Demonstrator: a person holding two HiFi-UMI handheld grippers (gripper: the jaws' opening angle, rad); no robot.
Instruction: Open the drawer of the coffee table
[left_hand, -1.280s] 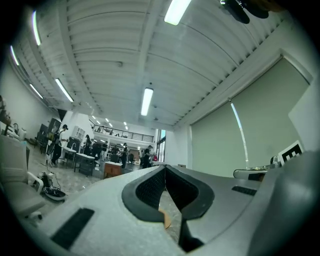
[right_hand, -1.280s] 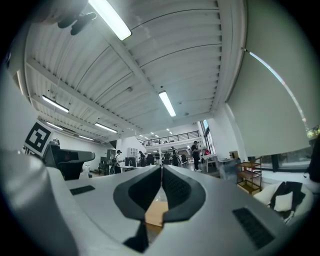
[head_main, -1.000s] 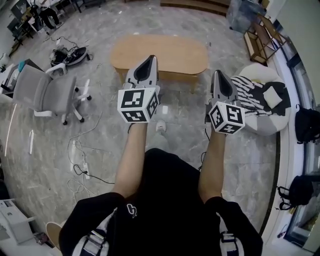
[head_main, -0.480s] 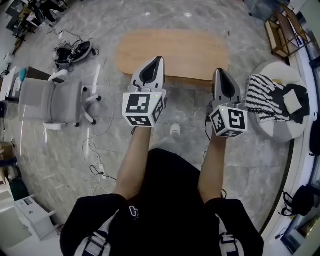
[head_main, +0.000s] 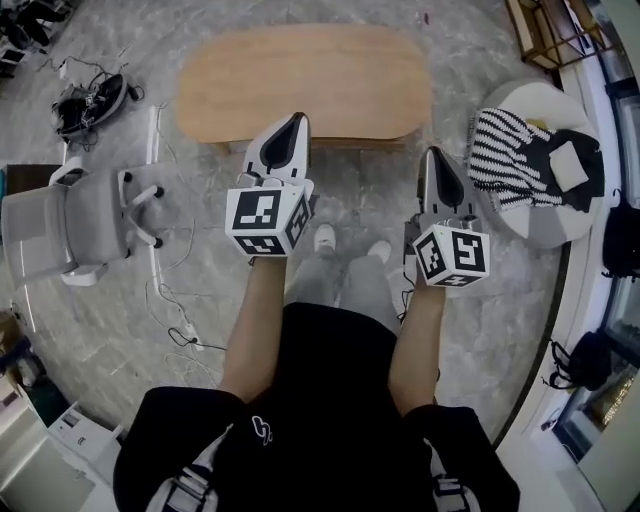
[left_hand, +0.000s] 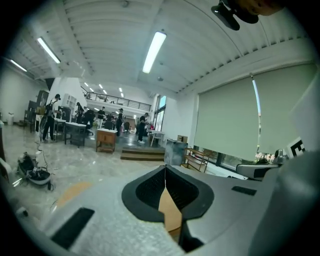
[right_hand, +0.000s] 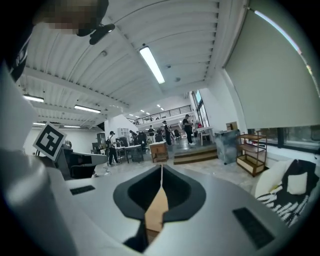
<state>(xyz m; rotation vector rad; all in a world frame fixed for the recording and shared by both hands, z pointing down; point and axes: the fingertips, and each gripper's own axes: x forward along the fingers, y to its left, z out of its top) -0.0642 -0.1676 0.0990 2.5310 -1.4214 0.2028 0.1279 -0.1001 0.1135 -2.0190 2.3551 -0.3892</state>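
The coffee table (head_main: 300, 80) is an oval of light wood on the grey stone floor at the top middle of the head view. Seen from above, no drawer shows on it. My left gripper (head_main: 293, 122) is shut and empty, its tip over the table's near edge. My right gripper (head_main: 437, 155) is also shut and empty, just short of the table's near right corner. In the left gripper view the jaws (left_hand: 165, 167) meet in a line, with the table's wood (left_hand: 170, 212) showing below them. The right gripper view shows the same (right_hand: 161, 167).
A grey office chair (head_main: 70, 225) stands at the left with cables (head_main: 170, 300) on the floor beside it. A white round pouf (head_main: 545, 215) with a striped cloth (head_main: 510, 160) sits right of the table. Black bags (head_main: 620, 235) lie along the right wall. The person's feet (head_main: 325, 238) are just before the table.
The person has stepped closer to the table, which now lies right under the gripper tips. Both grippers came forward and down and stayed shut.
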